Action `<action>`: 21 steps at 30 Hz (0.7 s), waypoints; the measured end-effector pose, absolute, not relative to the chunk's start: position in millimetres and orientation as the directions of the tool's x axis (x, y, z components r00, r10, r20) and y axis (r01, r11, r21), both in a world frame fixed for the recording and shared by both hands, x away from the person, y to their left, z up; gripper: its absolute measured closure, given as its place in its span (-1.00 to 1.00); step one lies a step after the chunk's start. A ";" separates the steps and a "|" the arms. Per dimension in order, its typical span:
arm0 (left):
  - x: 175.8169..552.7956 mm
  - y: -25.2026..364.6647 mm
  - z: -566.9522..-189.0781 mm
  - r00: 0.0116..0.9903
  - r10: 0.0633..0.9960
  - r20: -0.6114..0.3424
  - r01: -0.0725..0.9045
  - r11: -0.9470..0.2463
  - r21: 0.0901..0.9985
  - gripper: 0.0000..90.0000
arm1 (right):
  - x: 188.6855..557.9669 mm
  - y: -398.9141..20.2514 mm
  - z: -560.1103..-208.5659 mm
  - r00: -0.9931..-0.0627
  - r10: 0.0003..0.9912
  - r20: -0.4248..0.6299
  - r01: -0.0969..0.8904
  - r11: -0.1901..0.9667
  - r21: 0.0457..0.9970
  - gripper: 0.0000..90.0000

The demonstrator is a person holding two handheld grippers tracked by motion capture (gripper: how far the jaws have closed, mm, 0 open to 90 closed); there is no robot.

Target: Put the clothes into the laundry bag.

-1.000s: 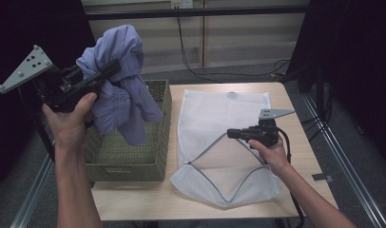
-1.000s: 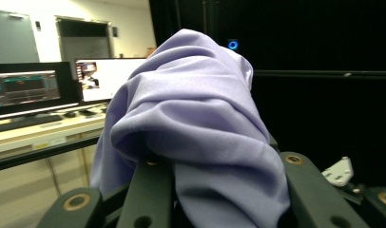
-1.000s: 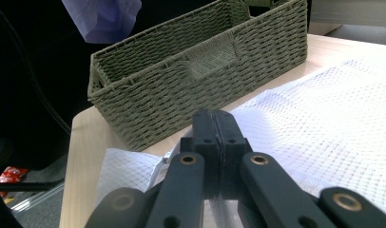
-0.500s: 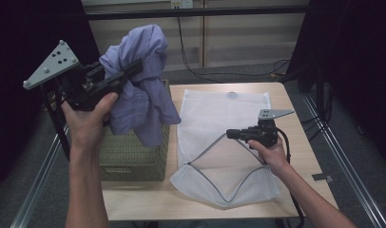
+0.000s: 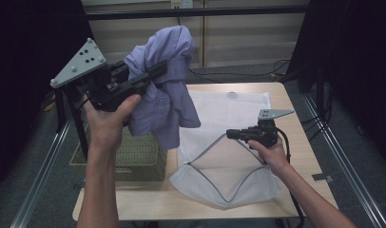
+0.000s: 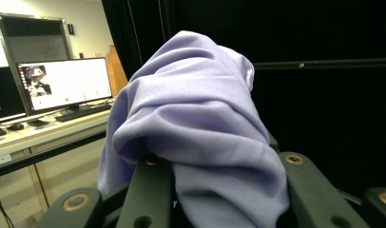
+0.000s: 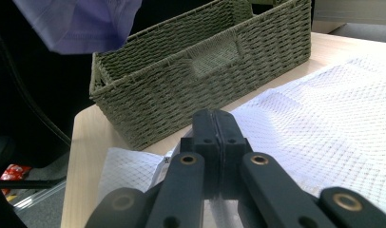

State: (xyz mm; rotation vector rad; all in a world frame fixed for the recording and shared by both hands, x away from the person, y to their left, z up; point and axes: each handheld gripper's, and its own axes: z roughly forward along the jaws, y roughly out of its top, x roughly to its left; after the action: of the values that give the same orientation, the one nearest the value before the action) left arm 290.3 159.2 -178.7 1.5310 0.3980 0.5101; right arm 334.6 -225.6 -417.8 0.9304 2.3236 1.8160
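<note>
A lavender garment (image 5: 168,97) hangs bunched from my left gripper (image 5: 158,72), which is shut on it and holds it in the air above the right end of the woven green basket (image 5: 129,156). In the left gripper view the cloth (image 6: 196,114) drapes over both jaws. A white mesh bag (image 5: 231,111) lies flat on the table. My right gripper (image 5: 230,134) is shut on the zipped rim of the bag's mouth and lifts it. In the right gripper view the jaws (image 7: 215,124) are pressed together over the mesh (image 7: 324,104).
The basket (image 7: 200,71) stands at the table's left edge, beside the bag. The wooden table (image 5: 300,142) has bare wood to the right of the bag. A metal rail (image 5: 338,152) runs along the floor on the right. A monitor (image 6: 62,83) sits on a desk behind.
My left gripper has carried the garment to the right and slightly up, from over the basket's middle toward the bag. The right gripper has stayed put on the bag's rim.
</note>
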 end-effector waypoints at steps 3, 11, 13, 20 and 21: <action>290.5 154.0 -179.9 0.841 0.536 0.070 -0.061 -0.034 0.998 0.54 | 334.7 -226.1 -417.6 -0.818 0.480 0.316 0.423 0.130 0.897 1.00; 286.2 131.9 -185.2 0.855 0.509 0.096 -0.074 -0.064 0.995 0.54 | 335.3 -228.1 -417.4 -0.816 0.483 0.317 0.424 0.128 0.896 1.00; 285.5 125.7 -188.0 0.860 0.498 0.106 -0.079 -0.075 0.994 0.54 | 335.4 -227.6 -417.7 -0.817 0.482 0.318 0.424 0.129 0.896 1.00; 283.3 108.6 -197.2 0.889 0.447 0.099 -0.070 -0.081 0.994 0.54 | 335.3 -227.2 -417.4 -0.818 0.479 0.317 0.424 0.132 0.896 1.00; 282.9 106.8 -198.6 0.890 0.444 0.102 -0.072 -0.084 0.994 0.54 | 335.3 -227.2 -417.4 -0.818 0.479 0.317 0.424 0.132 0.896 1.00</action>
State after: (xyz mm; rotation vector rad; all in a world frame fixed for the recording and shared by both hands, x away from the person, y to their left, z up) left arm 282.9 106.8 -198.6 1.6045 0.2961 0.4384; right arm 335.3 -227.2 -417.4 0.9297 2.3271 1.8155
